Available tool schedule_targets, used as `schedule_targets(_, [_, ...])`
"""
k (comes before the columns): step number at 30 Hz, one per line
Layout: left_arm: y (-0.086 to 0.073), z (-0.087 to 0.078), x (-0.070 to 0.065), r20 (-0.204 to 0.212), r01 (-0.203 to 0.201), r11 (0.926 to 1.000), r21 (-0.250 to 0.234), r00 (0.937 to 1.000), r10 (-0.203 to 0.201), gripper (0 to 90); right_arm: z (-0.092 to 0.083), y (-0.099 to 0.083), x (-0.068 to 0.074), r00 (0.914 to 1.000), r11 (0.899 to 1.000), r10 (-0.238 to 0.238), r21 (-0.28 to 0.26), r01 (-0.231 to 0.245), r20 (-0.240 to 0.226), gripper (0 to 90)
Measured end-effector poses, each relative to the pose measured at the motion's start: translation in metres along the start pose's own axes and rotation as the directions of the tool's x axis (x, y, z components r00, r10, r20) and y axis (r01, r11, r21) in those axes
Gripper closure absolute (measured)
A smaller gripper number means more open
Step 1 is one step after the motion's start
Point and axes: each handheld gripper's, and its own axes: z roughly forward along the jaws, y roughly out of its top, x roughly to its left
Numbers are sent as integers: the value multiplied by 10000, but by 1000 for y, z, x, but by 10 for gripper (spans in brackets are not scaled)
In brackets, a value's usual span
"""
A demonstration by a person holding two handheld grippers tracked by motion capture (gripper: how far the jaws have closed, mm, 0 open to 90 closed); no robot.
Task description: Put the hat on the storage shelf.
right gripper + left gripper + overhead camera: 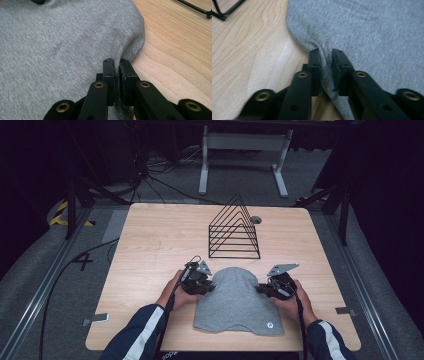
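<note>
High view first: a grey beanie [235, 302] lies flat near the front edge of the worktop [150, 250], crown pointing away toward the black wire rack [234, 231] that stands just behind it. The left tool [209, 284] sits at the hat's left edge, the right tool [261, 289] at its right edge, each held in a hand with a striped sleeve [142, 330] trailing back.

Over to the left gripper view: the left tool [325, 53] is clamped down on a pinch of the beanie [372, 35], fabric puckering up between the two black jaws, wood grain to the side.

Now the right gripper view: same story, the right tool [116, 62] squeezed tight on a fold at the rim of the beanie [62, 40], bare worktop [175, 50] beyond.

So both sides look gripped, and the job seems to be lifting or folding the hat. To do it well, I'd say raise both hands together and level, keeping the cloth lightly taut between them. The bites are shallow, right at the edge, so a sudden tug could slip the knit free. Mind the rack close behind.
</note>
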Motion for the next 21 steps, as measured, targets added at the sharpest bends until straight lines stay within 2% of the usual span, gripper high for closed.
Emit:
schedule_targets(2, [1, -3, 0, -225, -169, 9998, 117, 9996, 172, 833, -1, 0, 0, 10000, 10000, -43, -15, 43, 11, 851])
schedule_targets(5, [2, -7, -2, -249, -134, 9996, -267, 9996, 128, 842, -6, 0, 0, 9999, 9998, -106, -159, 106, 48, 852])
schedule_targets(6, [5, -14, -4, -366, -369, 9987, -340, 9987, 356, 844, -12, 2, 2, 9998, 9991, -191, -368, 194, 90, 852])
schedule_targets(10, [16, -31, -8, -636, -693, 9943, -806, 9959, 642, 847, -30, 9, 5, 9990, 9950, -317, -942, 345, 306, 853])
schedule_targets(11, [16, -31, -8, -636, -693, 9943, -806, 9959, 642, 847, -36, 11, 6, 9986, 9927, -357, -1137, 399, 389, 853])
schedule_targets(14, [26, -46, -12, -775, -828, 9891, -1216, 9943, 737, 848, -46, 16, 9, 9961, 9888, -668, -1298, 738, 570, 854])
schedule_targets(16, [32, -52, -14, -986, -1038, 9870, -1228, 9909, 919, 848, -54, 20, 10, 9948, 9857, -735, -1466, 833, 707, 854])
schedule_targets(18, [37, -59, -16, -1006, -1198, 9840, -1318, 9892, 1070, 849, -61, 24, 11, 9931, 9827, -771, -1617, 907, 883, 854])
schedule_targets(21, [44, -68, -16, -1117, -1291, 9788, -1588, 9874, 1121, 849, -69, 30, 11, 9912, 9779, -869, -1813, 1039, 994, 854])
